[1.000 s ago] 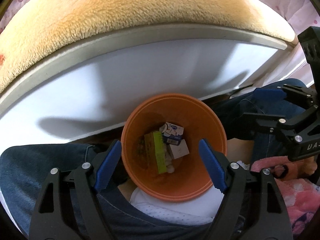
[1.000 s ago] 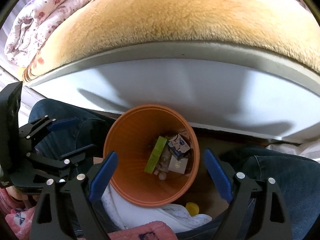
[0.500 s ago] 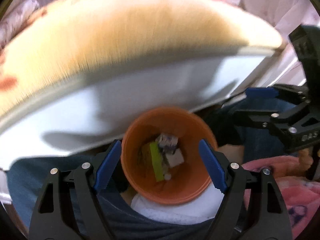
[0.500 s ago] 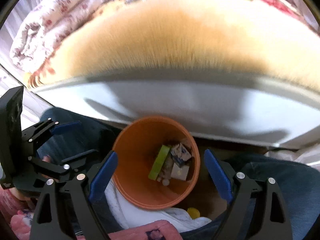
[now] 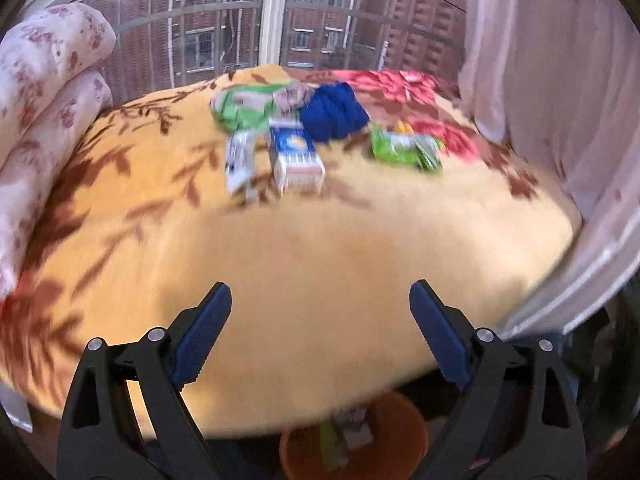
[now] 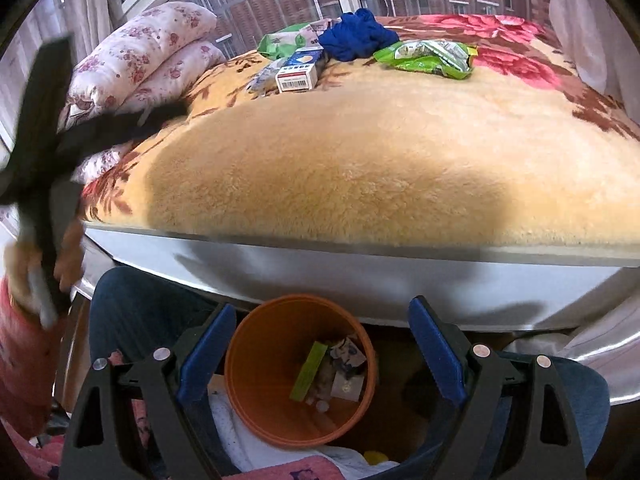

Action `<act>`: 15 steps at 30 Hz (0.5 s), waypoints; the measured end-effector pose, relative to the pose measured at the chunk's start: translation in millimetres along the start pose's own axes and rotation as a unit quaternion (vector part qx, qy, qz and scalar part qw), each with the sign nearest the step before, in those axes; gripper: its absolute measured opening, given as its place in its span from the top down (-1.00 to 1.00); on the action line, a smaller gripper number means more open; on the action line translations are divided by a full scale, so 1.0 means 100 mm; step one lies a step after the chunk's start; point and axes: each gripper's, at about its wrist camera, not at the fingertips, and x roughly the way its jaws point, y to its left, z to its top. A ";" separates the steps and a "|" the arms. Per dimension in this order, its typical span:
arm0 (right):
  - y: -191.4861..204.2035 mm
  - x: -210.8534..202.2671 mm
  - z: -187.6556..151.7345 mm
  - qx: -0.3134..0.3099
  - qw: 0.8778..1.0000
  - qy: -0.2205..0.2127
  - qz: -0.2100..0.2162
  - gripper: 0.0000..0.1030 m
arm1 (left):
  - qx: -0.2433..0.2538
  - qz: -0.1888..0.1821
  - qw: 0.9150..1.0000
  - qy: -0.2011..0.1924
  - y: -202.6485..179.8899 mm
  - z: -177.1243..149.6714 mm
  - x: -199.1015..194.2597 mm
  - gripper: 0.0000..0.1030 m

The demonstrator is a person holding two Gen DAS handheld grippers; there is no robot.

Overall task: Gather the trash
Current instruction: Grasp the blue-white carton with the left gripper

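Observation:
An orange bin [image 6: 280,360] stands on the floor by the bed, holding a green packet and small cartons; its rim [image 5: 408,432] shows low in the left wrist view. On the yellow blanket [image 6: 360,160] lie a white-blue carton [image 5: 296,156] [image 6: 298,72], a silvery wrapper [image 5: 238,160], and green bags [image 5: 404,148] [image 6: 424,58]. My left gripper [image 5: 320,336] hangs over the blanket's near part, its jaws opening with nothing between them. My right gripper [image 6: 318,356] stands open above the bin, empty. The left gripper's blurred body [image 6: 36,140] shows at left in the right wrist view.
A blue cloth [image 5: 334,114] [image 6: 356,40] lies among the litter. Folded floral quilts [image 5: 36,100] [image 6: 140,56] sit at the bed's left. A window with bars [image 5: 276,12] is behind, a curtain [image 5: 560,80] at right. A person's jeans-clad knees [image 6: 132,312] flank the bin.
Both views have tilted up from the bin to the bed top. The left gripper rose most, its jaws widened, and the bin slid to the bottom edge of its view.

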 end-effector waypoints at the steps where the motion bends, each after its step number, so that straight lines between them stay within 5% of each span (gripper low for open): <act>1: 0.00 0.01 0.00 0.002 1.000 0.001 0.003 -0.68 | -0.003 0.001 1.000 -0.001 0.01 0.13 0.09 -0.71; 8: -0.02 0.08 -0.02 0.004 1.000 0.007 0.018 -0.68 | -0.020 0.031 0.999 0.026 0.03 0.81 0.82 -0.71; 15: -0.09 0.14 -0.03 0.007 1.000 0.014 0.022 -0.68 | -0.042 0.083 0.992 0.086 0.14 1.15 1.60 -0.72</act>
